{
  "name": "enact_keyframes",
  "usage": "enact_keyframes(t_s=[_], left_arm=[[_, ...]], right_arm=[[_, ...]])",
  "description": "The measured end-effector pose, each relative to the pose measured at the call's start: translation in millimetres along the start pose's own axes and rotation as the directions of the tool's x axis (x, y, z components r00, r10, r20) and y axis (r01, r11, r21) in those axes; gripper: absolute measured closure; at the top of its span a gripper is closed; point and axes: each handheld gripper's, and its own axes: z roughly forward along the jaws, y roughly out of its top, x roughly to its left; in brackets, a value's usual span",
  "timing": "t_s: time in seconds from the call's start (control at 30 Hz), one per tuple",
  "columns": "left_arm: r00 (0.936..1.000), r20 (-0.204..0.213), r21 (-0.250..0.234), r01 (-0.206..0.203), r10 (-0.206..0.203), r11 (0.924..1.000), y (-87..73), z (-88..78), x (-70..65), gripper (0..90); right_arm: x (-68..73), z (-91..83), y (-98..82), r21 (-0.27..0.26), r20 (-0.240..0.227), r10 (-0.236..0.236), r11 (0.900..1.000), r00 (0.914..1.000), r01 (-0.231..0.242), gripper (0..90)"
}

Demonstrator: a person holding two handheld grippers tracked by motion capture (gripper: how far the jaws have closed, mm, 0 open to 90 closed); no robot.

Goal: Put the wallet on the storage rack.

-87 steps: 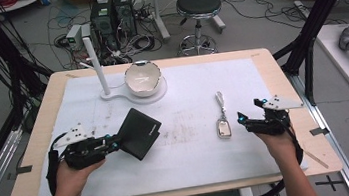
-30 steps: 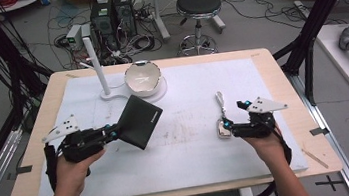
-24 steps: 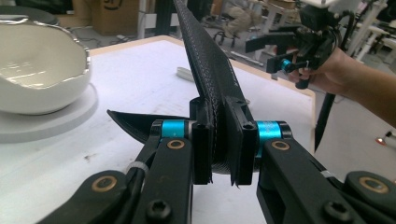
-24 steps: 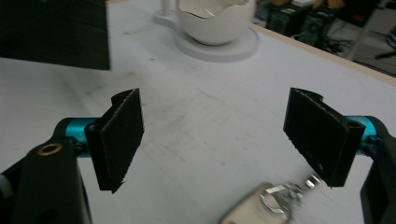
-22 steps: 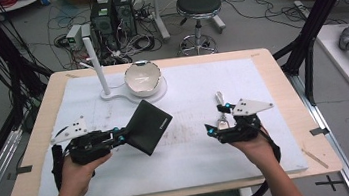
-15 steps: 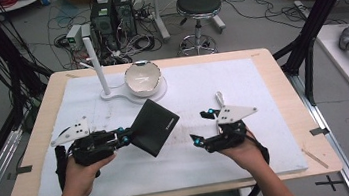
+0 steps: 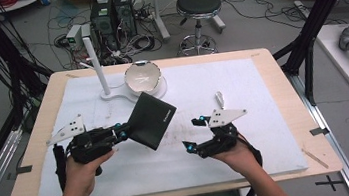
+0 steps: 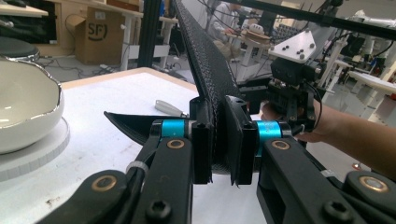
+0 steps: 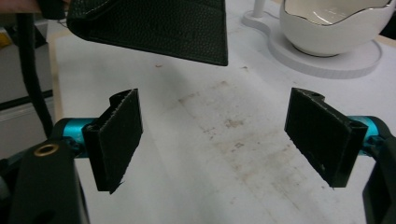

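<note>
Black pebbled wallet [image 7: 151, 119], perhaps leather, clenched in left gripper [image 7: 122, 132] jaws; right gripper [image 7: 193, 134] released.

Wooden table [image 7: 280, 72], white mat [image 7: 242, 89]

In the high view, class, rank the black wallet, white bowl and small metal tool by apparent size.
1. black wallet, held up nearer the camera, so its lead over the bowl is unsure
2. white bowl
3. small metal tool, clearly smallest

The high view looks forward and down over the whole white-covered table [image 7: 262, 87]; both gripper views sit low and close, sharing the white gold-rimmed bowl [image 8: 23, 107].
</note>
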Motion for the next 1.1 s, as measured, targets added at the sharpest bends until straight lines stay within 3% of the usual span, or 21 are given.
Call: enact_keyframes(t_s=[0.03,0.13,0.2,0.27,0.33,0.37,0.4,0.47,0.5,0.53,0.67,0.7,0.73,0.83,0.9,0.97,1.0,1.03,1.07,1.1], left_arm=[[1.0,0.005,-0.022,-0.006,0.006,0.9997,0.5,-0.4,-0.5,81.3],[0.9994,0.03,-0.059,-0.016,0.017,0.9981,2.0,0.4,-2.9,81.3],[0.999,0.038,-0.068,-0.02,0.022,0.9975,2.5,1.2,-4.3,81.3],[0.9962,0.063,-0.087,-0.054,0.06,0.9948,3.8,4.4,-9.7,81.3],[0.9945,0.074,-0.092,-0.067,0.074,0.9935,3.7,5.8,-11.3,81.3],[0.993,0.085,-0.095,-0.073,0.081,0.9928,3.3,7.4,-12.8,81.3],[0.9903,0.101,-0.088,-0.086,0.095,0.9924,1.6,11.3,-15.3,81.2],[0.9896,0.109,-0.082,-0.085,0.094,0.993,-0.2,13.3,-15.7,81.3],[0.99,0.119,-0.099,-0.065,0.077,0.993,-3.9,14.7,-14.5,81.3],[0.9905,0.117,-0.094,-0.062,0.073,0.9936,-4.5,14.4,-13.0,81.2],[0.9922,0.105,-0.089,-0.058,0.067,0.9943,-7.4,13.0,-10.5,81.2],[0.9922,0.105,-0.089,-0.058,0.067,0.9943,-7.4,13.0,-10.5,81.2],[0.9924,0.099,-0.077,-0.065,0.072,0.9949,-7.6,14.0,-11.0,81.2],[0.9921,0.103,-0.038,-0.068,0.071,0.997,-10.1,16.1,-10.7,81.2],[0.9928,0.108,-0.018,-0.051,0.053,0.9985,-15.2,19.0,-10.3,81.3],[0.9933,0.11,0.02,-0.038,0.035,0.9991,-21.5,23.7,-10.9,81.3],[0.9933,0.113,0.036,-0.03,0.025,0.9989,-25.0,26.5,-10.9,81.3],[0.9934,0.113,0.046,-0.022,0.016,0.9987,-28.3,28.9,-10.8,81.3],[0.9934,0.113,0.046,-0.022,0.016,0.9987,-28.3,28.9,-10.8,81.3],[0.9915,0.13,0.065,-0.007,-0.001,0.9979,-32.8,33.3,-10.2,81.3]], right_arm=[[0.1,2.6,-1.1,0.004,-0.044,0.041,0.999,0.9982,-0.041,19.3],[0.1,11.9,-6.3,-0.004,-0.139,0.131,0.991,0.9815,-0.133,19.3],[2.0,19.5,-8.9,-0.001,-0.194,0.17,0.985,0.966,-0.174,19.2],[4.4,25.5,-8.2,0.003,-0.247,0.194,0.98,0.9493,-0.199,19.3],[5.8,28.9,-6.4,-0.021,-0.296,0.214,0.973,0.931,-0.23,19.3],[6.2,30.2,-5.5,-0.028,-0.328,0.233,0.966,0.9157,-0.256,19.3],[5.9,31.5,-4.7,-0.043,-0.349,0.239,0.962,0.9061,-0.27,19.3],[5.8,31.3,-3.3,-0.078,-0.4,0.258,0.947,0.8793,-0.313,18.8],[5.3,30.9,-2.7,-0.084,-0.424,0.269,0.939,0.8647,-0.333,17.6],[4.9,29.9,-2.8,-0.095,-0.427,0.271,0.935,0.8628,-0.341,17.6],[1.3,22.3,-1.2,-0.165,-0.471,0.279,0.904,0.837,-0.394,17.6],[1.3,22.3,-1.2,-0.165,-0.471,0.279,0.904,0.837,-0.394,17.6],[0.6,21.8,-0.7,-0.179,-0.476,0.283,0.895,0.8324,-0.408,17.6],[1.1,22.5,-1.1,-0.181,-0.461,0.283,0.898,0.8411,-0.401,17.6],[1.5,21.8,-0.9,-0.191,-0.451,0.294,0.89,0.8425,-0.413,18.3],[1.4,19.7,-0.3,-0.221,-0.432,0.289,0.884,0.8543,-0.411,21.6],[0.9,17.7,-0.3,-0.233,-0.427,0.288,0.881,0.8571,-0.412,29.3],[0.3,15.4,-0.5,-0.257,-0.408,0.277,0.88,0.87,-0.4,39.8],[-0.3,13.0,-0.6,-0.268,-0.393,0.268,0.882,0.8797,-0.388,44.2],[-1.5,11.5,-1.0,-0.277,-0.386,0.263,0.881,0.8839,-0.384,47.7]])
